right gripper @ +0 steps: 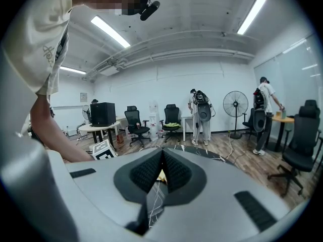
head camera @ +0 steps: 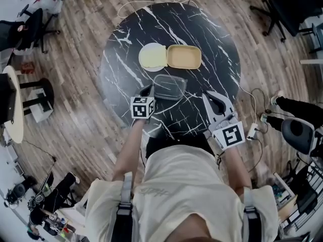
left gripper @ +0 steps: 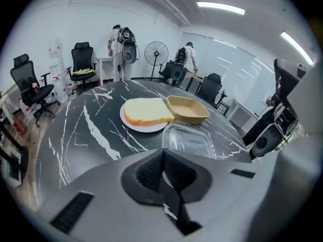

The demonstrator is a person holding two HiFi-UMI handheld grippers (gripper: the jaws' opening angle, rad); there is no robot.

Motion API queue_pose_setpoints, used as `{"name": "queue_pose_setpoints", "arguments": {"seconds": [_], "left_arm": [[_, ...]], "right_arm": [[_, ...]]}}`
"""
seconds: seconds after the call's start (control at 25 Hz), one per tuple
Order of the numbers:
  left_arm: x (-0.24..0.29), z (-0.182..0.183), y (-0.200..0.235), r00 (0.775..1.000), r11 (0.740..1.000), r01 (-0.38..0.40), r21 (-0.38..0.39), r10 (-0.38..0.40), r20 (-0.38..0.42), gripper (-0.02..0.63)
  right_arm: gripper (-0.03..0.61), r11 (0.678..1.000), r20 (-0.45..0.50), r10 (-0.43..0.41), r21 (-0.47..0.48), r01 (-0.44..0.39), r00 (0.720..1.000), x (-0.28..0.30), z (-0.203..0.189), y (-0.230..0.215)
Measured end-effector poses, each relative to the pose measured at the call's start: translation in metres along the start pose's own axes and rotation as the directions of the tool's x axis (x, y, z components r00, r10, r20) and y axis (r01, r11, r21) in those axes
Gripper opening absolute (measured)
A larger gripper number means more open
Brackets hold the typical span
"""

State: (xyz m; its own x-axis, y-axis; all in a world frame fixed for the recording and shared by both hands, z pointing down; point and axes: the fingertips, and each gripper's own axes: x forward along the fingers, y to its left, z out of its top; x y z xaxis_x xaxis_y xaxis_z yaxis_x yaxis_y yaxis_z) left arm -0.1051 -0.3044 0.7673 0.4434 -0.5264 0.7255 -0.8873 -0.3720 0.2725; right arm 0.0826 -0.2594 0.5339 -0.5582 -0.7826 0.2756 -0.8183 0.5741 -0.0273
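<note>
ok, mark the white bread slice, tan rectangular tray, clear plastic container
white bread slice (left gripper: 146, 110), left gripper view, top face
tan rectangular tray (left gripper: 186, 106), left gripper view, inner floor
clear plastic container (left gripper: 189, 141), left gripper view, base

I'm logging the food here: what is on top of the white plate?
One slice of bread lies flat on the white plate and covers most of it, leaving only the rim showing. Whatever is beneath the slice is hidden.

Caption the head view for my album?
Left claw and right claw, both shut, near bread, tan tray, clear container on table.
</note>
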Motion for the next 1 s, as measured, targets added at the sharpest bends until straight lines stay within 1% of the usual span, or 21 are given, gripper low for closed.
{"name": "queue_pose_setpoints", "arguments": {"seconds": [0.12, 0.24, 0.44, 0.56, 0.68, 0.88, 1.0], "left_arm": [[-0.019, 0.011, -0.004, 0.999, 0.999, 0.002, 0.036, -0.003, 0.047, 0.017], [-0.041, 0.025, -0.004, 0.995, 0.998, -0.015, 0.054, 0.009, 0.101, 0.017], [-0.088, 0.056, -0.003, 0.979, 0.997, -0.049, 0.061, 0.036, 0.202, 0.017], [-0.113, 0.079, -0.004, 0.963, 0.998, -0.049, 0.048, 0.034, 0.267, 0.017], [-0.14, 0.104, -0.007, 0.945, 0.998, -0.042, 0.039, 0.027, 0.327, 0.017], [-0.177, 0.151, -0.018, 0.907, 0.996, -0.045, 0.082, 0.006, 0.422, 0.017], [-0.198, 0.173, -0.029, 0.886, 0.991, -0.046, 0.126, -0.018, 0.464, 0.017]], "right_arm": [[0.006, 1.0, 0.011, 0.009, -0.015, -0.009, 1.0, 0.001, 0.005, 0.006], [0.005, 0.999, 0.028, 0.019, -0.036, -0.018, 0.999, 0.001, 0.013, 0.011], [0.006, 0.998, 0.05, 0.022, -0.067, -0.019, 0.999, -0.004, 0.028, 0.015], [0.006, 0.996, 0.059, 0.024, -0.089, -0.019, 0.998, -0.005, 0.033, 0.015], [0.005, 0.996, 0.033, 0.032, -0.083, -0.029, 0.999, -0.01, 0.03, 0.015], [0.005, 0.993, 0.077, 0.025, -0.114, -0.016, 0.997, -0.011, 0.052, 0.01], [0.005, 0.992, 0.109, 0.008, -0.128, 0.006, 0.994, -0.014, 0.066, 0.006]]}}
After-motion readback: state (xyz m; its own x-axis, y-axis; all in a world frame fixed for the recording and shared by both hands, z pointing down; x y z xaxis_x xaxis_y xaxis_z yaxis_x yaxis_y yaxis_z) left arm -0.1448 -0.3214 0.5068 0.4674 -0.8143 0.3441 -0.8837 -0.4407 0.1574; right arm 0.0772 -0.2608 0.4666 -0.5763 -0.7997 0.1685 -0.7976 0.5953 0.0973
